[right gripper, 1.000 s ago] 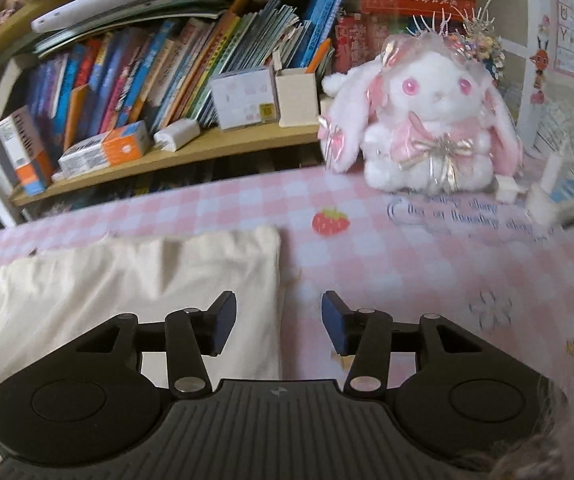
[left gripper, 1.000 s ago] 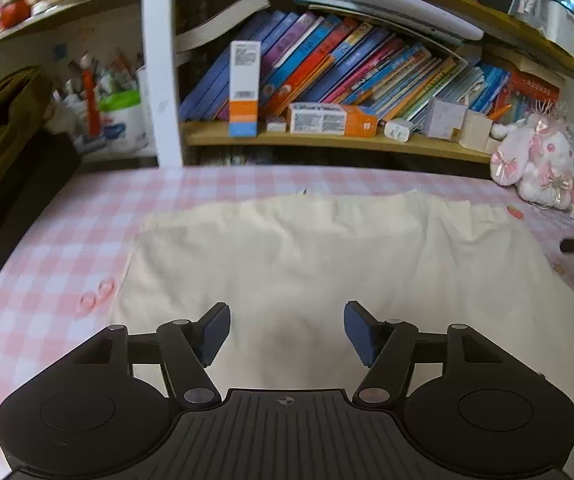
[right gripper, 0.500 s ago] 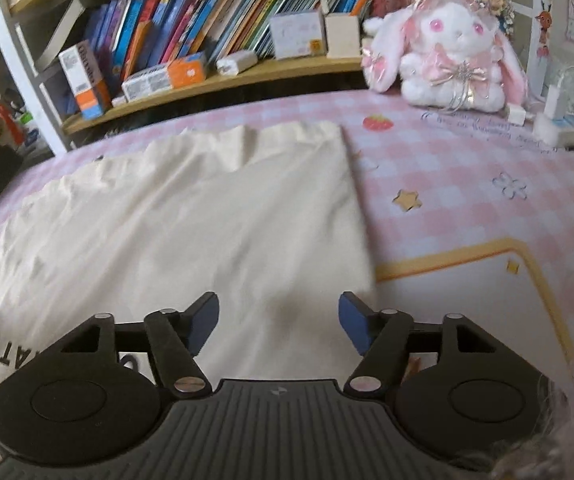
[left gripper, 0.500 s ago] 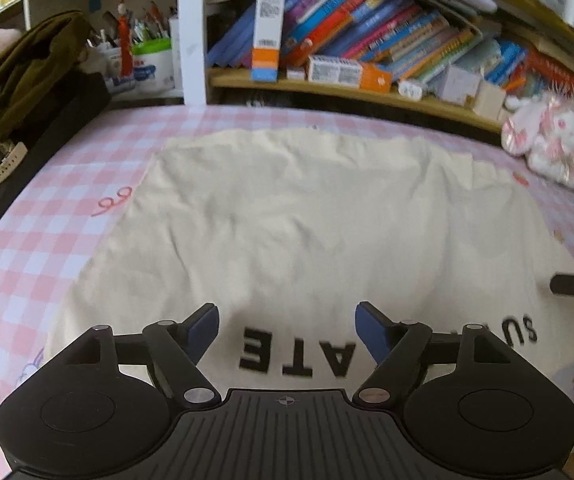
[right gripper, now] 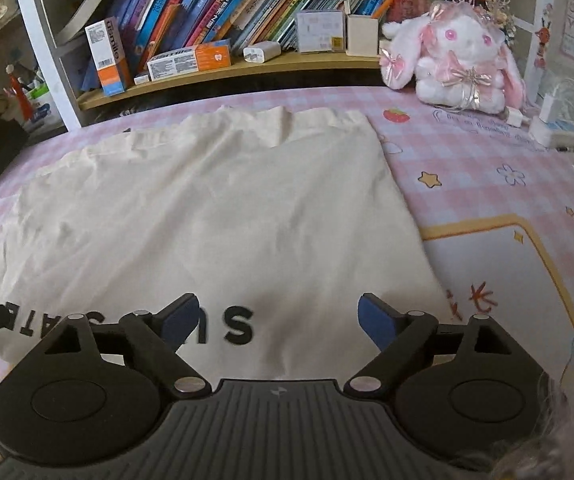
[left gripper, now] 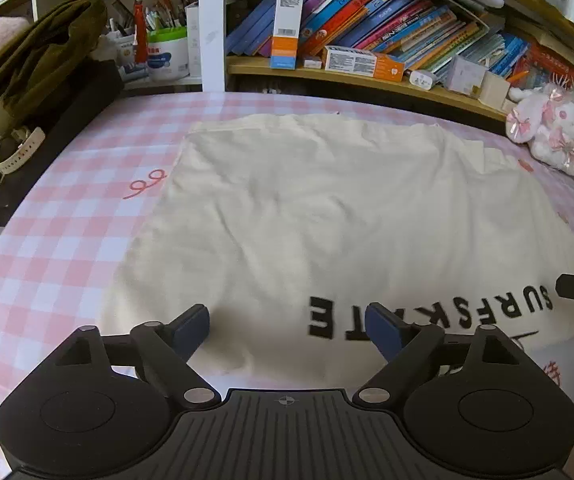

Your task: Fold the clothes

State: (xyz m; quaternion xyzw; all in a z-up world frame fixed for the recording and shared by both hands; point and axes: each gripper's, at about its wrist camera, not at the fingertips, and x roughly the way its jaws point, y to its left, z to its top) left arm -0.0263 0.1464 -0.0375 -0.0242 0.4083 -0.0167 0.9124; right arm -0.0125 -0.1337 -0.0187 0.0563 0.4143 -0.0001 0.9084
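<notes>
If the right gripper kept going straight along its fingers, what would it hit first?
Most likely the cream T-shirt, near its black lettering. The right gripper, jaws opening and empty, angles down at it; depth is uncertain.

Left gripper [left gripper: 287, 326] and right gripper [right gripper: 279, 322], both tilted downward, jaws opening, nothing between.

light: soft, even daylight, moderately bright | shadows: faint, under both grippers on the cream shirt [left gripper: 327, 208] | glare: none | blur: slight on near lettering | distortion: strong fisheye, far bookshelf [right gripper: 247, 68] bowed | corners: dark
</notes>
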